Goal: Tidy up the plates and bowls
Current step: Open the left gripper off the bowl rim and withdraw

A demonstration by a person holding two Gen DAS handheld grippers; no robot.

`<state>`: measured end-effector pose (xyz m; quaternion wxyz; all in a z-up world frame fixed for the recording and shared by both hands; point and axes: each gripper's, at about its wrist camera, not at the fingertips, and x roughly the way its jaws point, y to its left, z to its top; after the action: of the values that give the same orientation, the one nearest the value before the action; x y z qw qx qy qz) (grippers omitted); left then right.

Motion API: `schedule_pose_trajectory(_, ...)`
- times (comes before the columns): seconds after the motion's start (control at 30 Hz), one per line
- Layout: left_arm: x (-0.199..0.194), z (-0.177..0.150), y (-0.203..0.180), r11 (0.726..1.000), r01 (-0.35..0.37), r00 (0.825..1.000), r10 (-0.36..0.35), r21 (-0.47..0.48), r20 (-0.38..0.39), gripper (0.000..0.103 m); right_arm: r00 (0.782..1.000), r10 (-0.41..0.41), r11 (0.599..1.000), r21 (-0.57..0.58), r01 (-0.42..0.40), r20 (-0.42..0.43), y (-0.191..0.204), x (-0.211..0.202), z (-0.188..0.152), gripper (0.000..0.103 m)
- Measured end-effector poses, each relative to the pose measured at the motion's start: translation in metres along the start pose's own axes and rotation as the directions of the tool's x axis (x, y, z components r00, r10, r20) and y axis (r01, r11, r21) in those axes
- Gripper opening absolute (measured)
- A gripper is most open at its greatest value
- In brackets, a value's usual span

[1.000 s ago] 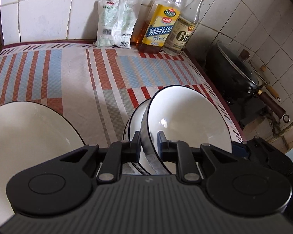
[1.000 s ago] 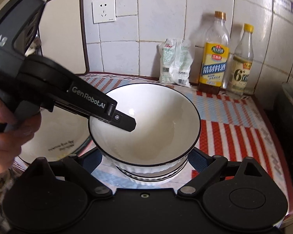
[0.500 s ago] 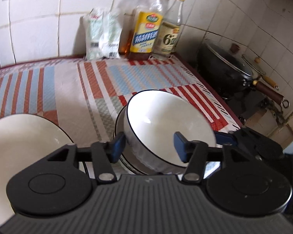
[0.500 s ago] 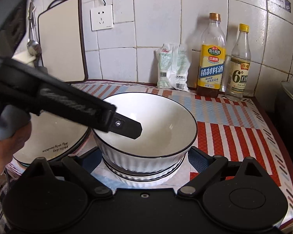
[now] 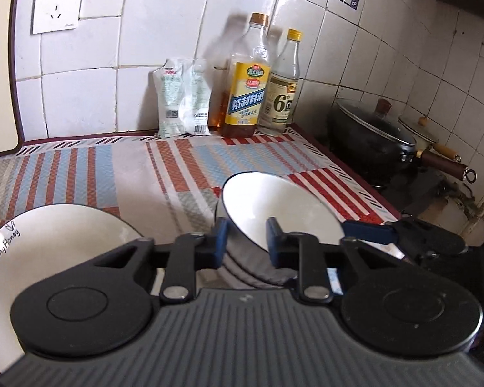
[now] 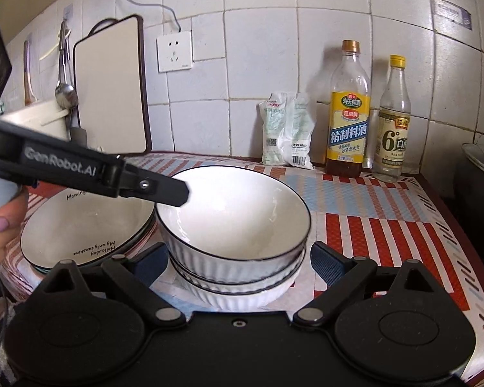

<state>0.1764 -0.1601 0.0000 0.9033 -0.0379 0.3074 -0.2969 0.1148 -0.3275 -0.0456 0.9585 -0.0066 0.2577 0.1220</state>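
Note:
A stack of white ribbed bowls with black rims [image 6: 238, 225] stands on the striped mat; it also shows in the left wrist view [image 5: 274, 213]. A stack of white plates with lettering [image 6: 87, 225] lies to its left, also seen in the left wrist view [image 5: 58, 242]. My left gripper [image 5: 246, 242] is open, its jaws either side of the top bowl's near rim without gripping it; it appears in the right wrist view [image 6: 164, 190] above the bowl's left rim. My right gripper [image 6: 238, 258] is open wide, one jaw on each side of the bowl stack.
Two bottles [image 6: 348, 109] and white packets [image 6: 287, 129] stand against the tiled wall. A cutting board [image 6: 109, 90] leans at the back left. A black lidded pot [image 5: 371, 132] and a pan sit on the stove to the right of the mat's edge.
My left gripper let go of the top bowl, opened and drew back and up. The bowl went from tilted to level on the stack. The right gripper pulled back slightly.

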Motion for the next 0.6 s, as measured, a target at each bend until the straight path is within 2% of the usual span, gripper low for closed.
schedule_pose_trajectory(0.17,0.004,-0.011,0.006,1.0,0.011,1.0,-0.011,-0.022,0.003,0.018,0.999,0.03,0.998,0.05,-0.032,0.037,-0.003,-0.011,-0.012,0.097)
schedule_pose_trajectory(0.23,0.004,-0.016,0.003,1.0,-0.004,1.0,0.005,-0.014,0.017,0.024,0.997,0.051,0.997,0.053,-0.054,0.052,-0.004,-0.013,-0.019,0.097)
schedule_pose_trajectory(0.27,0.003,-0.018,0.002,1.0,-0.001,1.0,0.001,-0.014,0.02,0.029,0.998,0.046,0.997,0.053,-0.049,0.053,-0.004,-0.012,-0.022,0.097)
schedule_pose_trajectory(0.3,0.003,-0.019,0.002,1.0,0.016,1.0,-0.016,-0.02,0.019,0.04,0.998,0.039,0.998,0.05,-0.042,0.054,-0.003,-0.012,-0.026,0.097)
schedule_pose_trajectory(0.37,0.001,-0.023,0.004,0.997,0.054,0.998,-0.054,-0.052,0.011,0.051,0.998,0.026,0.999,0.044,-0.029,0.06,-0.002,-0.011,-0.033,0.097)
schedule_pose_trajectory(0.43,-0.002,-0.027,0.003,0.996,0.069,0.997,-0.068,-0.061,0.024,0.052,0.998,0.02,0.999,0.031,-0.022,0.058,-0.001,-0.007,-0.04,0.097)
schedule_pose_trajectory(0.5,-0.005,-0.03,0.0,0.997,0.056,0.998,-0.054,-0.046,0.045,0.057,0.999,0.013,1.0,0.022,-0.014,0.048,-0.001,-0.002,-0.047,0.097)
schedule_pose_trajectory(0.6,-0.008,-0.034,-0.005,0.999,0.035,0.997,-0.033,-0.014,0.073,0.058,0.999,0.011,1.0,0.026,-0.012,0.043,0.0,0.006,-0.053,0.097)
